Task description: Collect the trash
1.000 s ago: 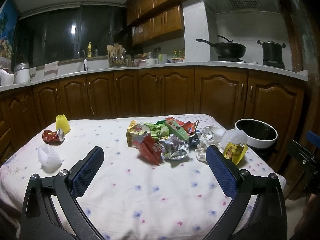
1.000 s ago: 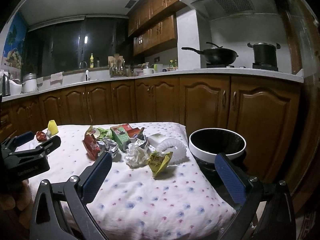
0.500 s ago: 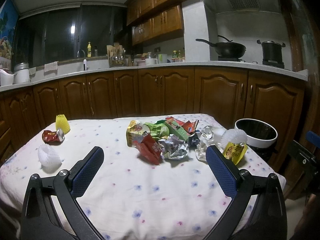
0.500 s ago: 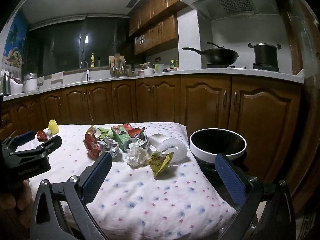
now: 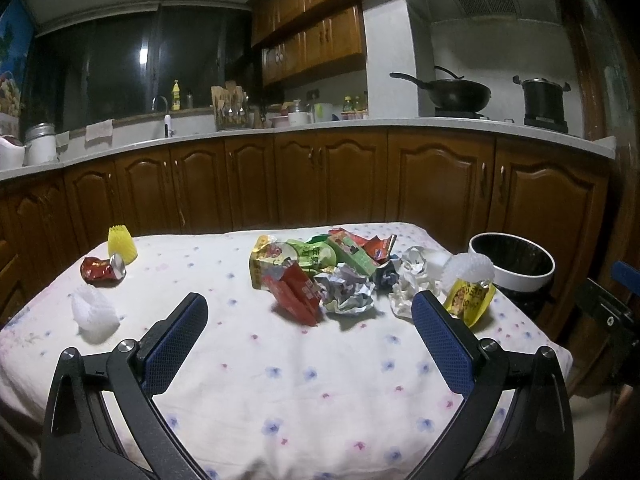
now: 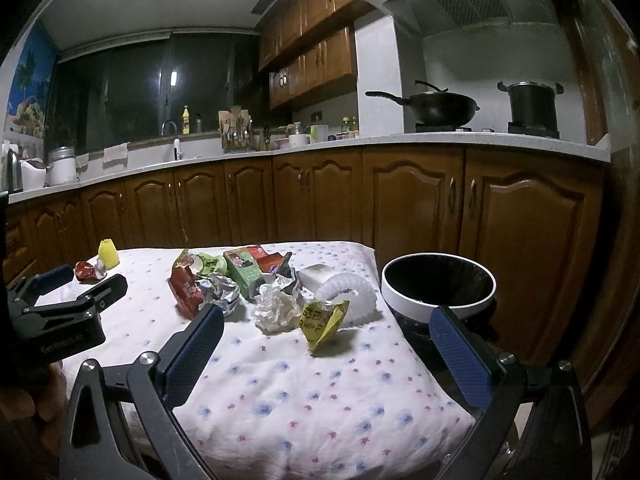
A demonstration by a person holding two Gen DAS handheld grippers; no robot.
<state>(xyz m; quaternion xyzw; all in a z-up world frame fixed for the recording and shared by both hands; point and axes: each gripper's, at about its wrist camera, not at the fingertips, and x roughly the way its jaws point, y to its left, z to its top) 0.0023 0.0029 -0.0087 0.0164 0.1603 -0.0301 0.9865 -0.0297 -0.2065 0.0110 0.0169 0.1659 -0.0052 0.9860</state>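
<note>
Trash lies heaped on the flowered tablecloth (image 5: 304, 364): a red wrapper (image 5: 298, 294), crumpled foil (image 5: 346, 294), green packets (image 5: 316, 254), white crumpled paper (image 6: 276, 306), a yellow packet (image 6: 322, 318) and a white foam sleeve (image 6: 352, 290). At the left sit a crushed red can (image 5: 102, 270), a yellow foam net (image 5: 120, 242) and a white foam net (image 5: 94, 314). A white-rimmed bin (image 6: 438, 284) stands off the table's right end. My left gripper (image 5: 308, 308) hovers open before the pile. My right gripper (image 6: 326, 322) is open near the yellow packet.
Brown kitchen cabinets (image 5: 340, 184) run behind the table under a counter with a wok (image 5: 456, 92) and a pot (image 5: 544, 98). The left gripper's body (image 6: 68, 304) shows at the left edge of the right wrist view.
</note>
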